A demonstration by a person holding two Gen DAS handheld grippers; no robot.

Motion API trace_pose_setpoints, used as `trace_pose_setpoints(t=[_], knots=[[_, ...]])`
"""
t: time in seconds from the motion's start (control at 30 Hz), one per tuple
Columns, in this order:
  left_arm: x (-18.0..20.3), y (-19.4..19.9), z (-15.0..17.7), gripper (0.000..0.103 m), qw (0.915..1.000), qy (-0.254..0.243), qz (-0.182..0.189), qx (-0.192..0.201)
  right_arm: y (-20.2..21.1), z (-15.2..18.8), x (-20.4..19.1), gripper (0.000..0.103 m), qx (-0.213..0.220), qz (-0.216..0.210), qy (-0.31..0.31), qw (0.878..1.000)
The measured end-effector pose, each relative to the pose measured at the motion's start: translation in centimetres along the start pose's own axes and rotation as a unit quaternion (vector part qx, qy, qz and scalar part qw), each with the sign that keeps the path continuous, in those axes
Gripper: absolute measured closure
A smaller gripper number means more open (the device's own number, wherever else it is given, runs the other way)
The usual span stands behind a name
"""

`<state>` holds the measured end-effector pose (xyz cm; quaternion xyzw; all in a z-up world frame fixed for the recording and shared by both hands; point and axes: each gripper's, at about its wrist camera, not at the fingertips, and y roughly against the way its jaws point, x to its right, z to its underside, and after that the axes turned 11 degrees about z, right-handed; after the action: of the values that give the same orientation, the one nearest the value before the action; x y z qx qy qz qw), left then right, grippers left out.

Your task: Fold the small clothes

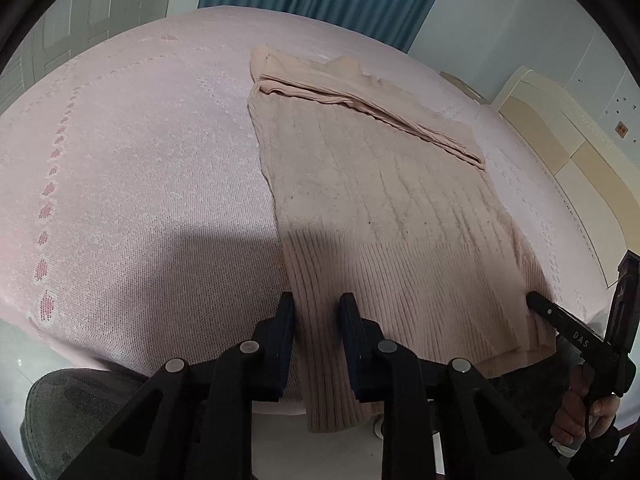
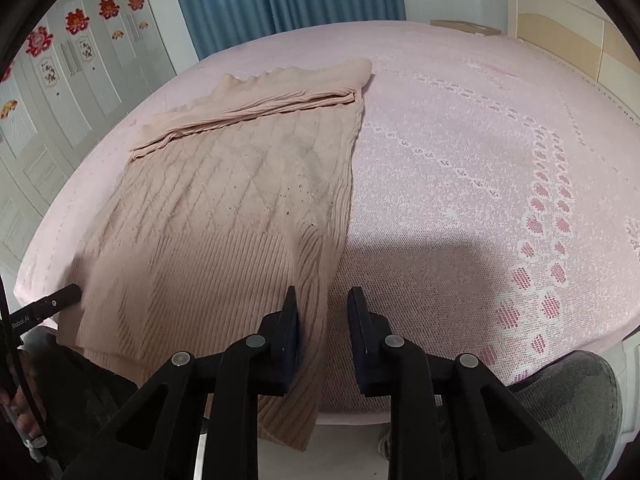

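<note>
Beige cable-knit sweater (image 1: 372, 200) lies ahead on pink bed (image 1: 140, 180). Left gripper (image 1: 316, 312) and right gripper (image 2: 322, 308) straddle its hem corners, probably clamped. Next: lift hem toward collar.

Both wrist views look down, sharing sweater (image 1: 380, 200).

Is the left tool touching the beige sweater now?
Touching. In the left wrist view, the ribbed hem of the sweater fills the gap between the fingers of the left tool and meets both.
</note>
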<state>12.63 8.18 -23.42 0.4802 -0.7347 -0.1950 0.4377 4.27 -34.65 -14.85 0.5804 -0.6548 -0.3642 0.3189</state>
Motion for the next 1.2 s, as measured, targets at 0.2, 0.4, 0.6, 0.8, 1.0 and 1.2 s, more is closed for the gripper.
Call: trace_pose_setpoints(t=[0.2, 0.4, 0.6, 0.8, 1.0, 1.2], knots=[[-0.1, -0.24, -0.14, 0.08, 1.0, 0.002, 0.003, -0.002, -0.23, -0.11, -0.3, 0.078, 0.0, 0.003, 0.008, 1.0], [-0.02, -0.37, -0.15, 0.078, 1.0, 0.0, 0.005, -0.004, -0.28, -0.01, -0.63, 0.076, 0.003, 0.007, 0.013, 1.0], [0.22, -0.58, -0.13, 0.075, 1.0, -0.006, 0.003, -0.006, -0.31, 0.05, -0.71, 0.076, 0.004, 0.007, 0.012, 1.0], [0.27, -0.69, -0.24, 0.073, 0.9999, -0.007, 0.006, -0.008, -0.26, -0.03, -0.53, 0.076, 0.001, 0.003, 0.008, 1.0], [0.32, -0.66, -0.26, 0.072, 0.9999, -0.008, 0.008, -0.009, -0.08, -0.06, -0.69, 0.076, 0.001, 0.006, 0.009, 1.0], [0.36, -0.63, -0.21, 0.071, 0.9999, -0.01, 0.008, -0.01, -0.08, -0.07, -0.68, 0.076, 0.001, 0.006, 0.009, 1.0]])
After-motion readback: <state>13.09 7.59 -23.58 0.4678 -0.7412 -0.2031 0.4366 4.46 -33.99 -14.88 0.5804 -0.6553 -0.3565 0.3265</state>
